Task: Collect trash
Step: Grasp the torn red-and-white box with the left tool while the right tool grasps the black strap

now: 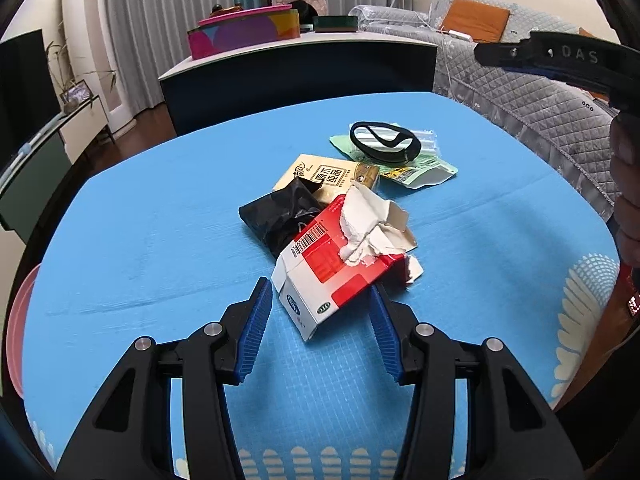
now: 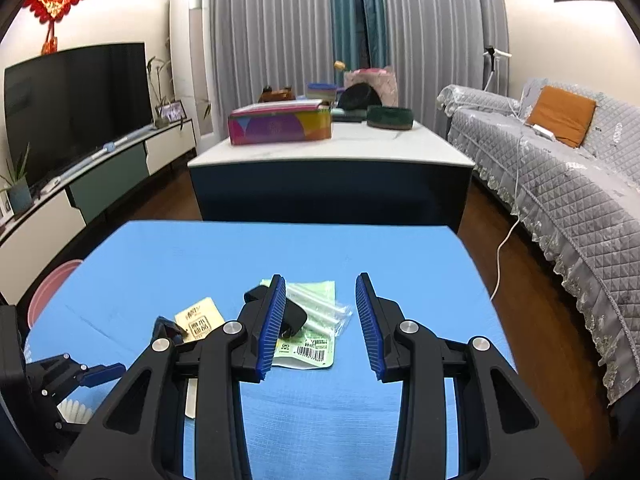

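- Left gripper: jaws apart, low over the blue table mat. The near end of the torn red-and-white carton sits between the blue pads; whether the pads touch it can't be told.
- Carton: lying on its side, top ripped open with white paper torn up, barcode facing up. It leans on a crumpled black plastic bag just behind it on the left.
- Gold packet with printed characters lies flat behind the bag, partly under it and under the carton's torn flap.
- Further back: a green wrapper with a clear plastic sleeve on it, and a black strap loop resting on top.
- Right gripper: jaws apart, nothing between them, held above the mat over the green wrapper. The black strap is partly hidden behind its left finger.
- All the trash is clustered mid-mat, pieces touching or overlapping.
- Pink basin at the mat's left edge, off the table.
- Background: low table with a colourful box, grey quilted sofa, TV.
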`<move>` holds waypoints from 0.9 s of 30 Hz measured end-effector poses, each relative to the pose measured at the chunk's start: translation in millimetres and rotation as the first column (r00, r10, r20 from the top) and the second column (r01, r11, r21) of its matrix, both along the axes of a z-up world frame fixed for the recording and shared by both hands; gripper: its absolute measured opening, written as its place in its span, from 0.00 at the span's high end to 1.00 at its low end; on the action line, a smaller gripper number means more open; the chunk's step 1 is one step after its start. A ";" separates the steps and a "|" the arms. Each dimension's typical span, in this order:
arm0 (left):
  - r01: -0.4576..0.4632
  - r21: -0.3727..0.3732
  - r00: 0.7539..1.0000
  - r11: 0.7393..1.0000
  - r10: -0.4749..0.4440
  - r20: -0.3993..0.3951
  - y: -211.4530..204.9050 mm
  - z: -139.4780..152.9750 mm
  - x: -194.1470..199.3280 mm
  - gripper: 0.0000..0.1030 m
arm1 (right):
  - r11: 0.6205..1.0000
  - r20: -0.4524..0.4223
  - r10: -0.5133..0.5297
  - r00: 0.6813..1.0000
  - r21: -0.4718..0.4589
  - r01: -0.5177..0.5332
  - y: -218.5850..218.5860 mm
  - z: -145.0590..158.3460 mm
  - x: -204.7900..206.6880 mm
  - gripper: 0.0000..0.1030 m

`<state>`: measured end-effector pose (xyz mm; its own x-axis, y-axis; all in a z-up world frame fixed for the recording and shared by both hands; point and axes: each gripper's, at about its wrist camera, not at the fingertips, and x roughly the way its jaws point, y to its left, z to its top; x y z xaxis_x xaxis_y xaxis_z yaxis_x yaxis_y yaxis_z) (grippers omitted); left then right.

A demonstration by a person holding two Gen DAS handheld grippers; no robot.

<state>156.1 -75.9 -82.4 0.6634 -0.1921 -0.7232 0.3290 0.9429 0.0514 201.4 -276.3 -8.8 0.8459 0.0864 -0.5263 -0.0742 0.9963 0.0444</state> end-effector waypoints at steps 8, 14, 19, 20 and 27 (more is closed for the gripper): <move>-0.008 0.004 1.000 1.000 0.008 0.005 10.1 4.1 3.5 0.86 | 1.000 -0.108 0.021 0.994 -0.004 -0.022 15.9 -28.9 35.3 0.64; -0.056 -0.031 0.998 0.998 0.057 0.018 34.1 12.3 6.8 0.89 | 0.997 -0.186 0.031 0.982 -0.059 -0.043 36.1 -52.7 58.6 0.64; -0.102 -0.060 0.993 0.993 0.105 0.046 53.3 22.1 7.8 0.90 | 0.994 -0.216 0.009 0.976 -0.106 -0.032 48.2 -63.0 70.5 0.64; -0.111 -0.065 0.992 0.992 0.114 0.050 56.8 23.2 8.0 0.90 | 0.994 -0.221 0.002 0.975 -0.108 -0.026 48.6 -64.1 72.5 0.68; -0.171 -0.120 0.981 0.978 0.180 0.073 78.4 38.5 14.2 0.90 | 0.991 -0.258 -0.015 0.966 -0.135 -0.020 52.2 -71.9 79.0 0.96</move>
